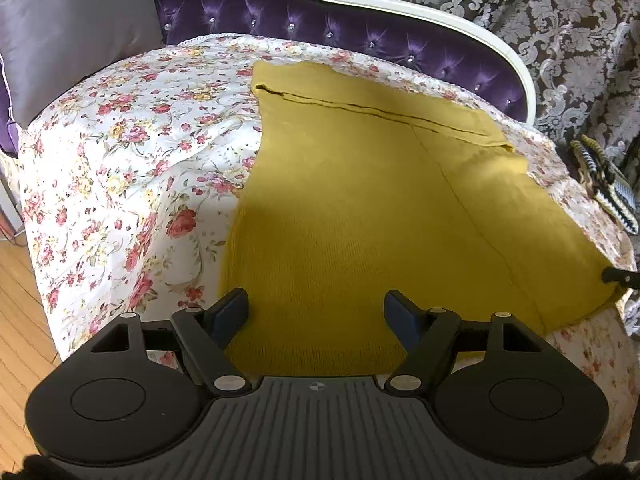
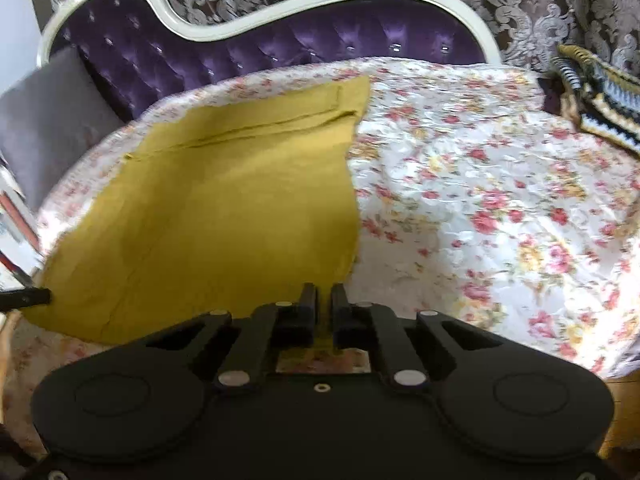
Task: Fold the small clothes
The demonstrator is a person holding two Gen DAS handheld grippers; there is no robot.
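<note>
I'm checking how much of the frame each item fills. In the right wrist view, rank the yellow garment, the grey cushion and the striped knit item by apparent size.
1. yellow garment
2. grey cushion
3. striped knit item

The last two are cropped by the frame, so their order is unsure.

Striped knit cut off by right edge.

Your garment lies flat on the bedspread, its folded-over band at the far end, toward the headboard. A pillow leans at the far left of the bed, in front of the headboard. A knitted piece sits at the bed's far right edge. Your left gripper hangs over the garment's near left part, fingers spread wide. Your right gripper is at the garment's near right corner, fingers pinched on its edge. Curtains hang behind the headboard.
</note>
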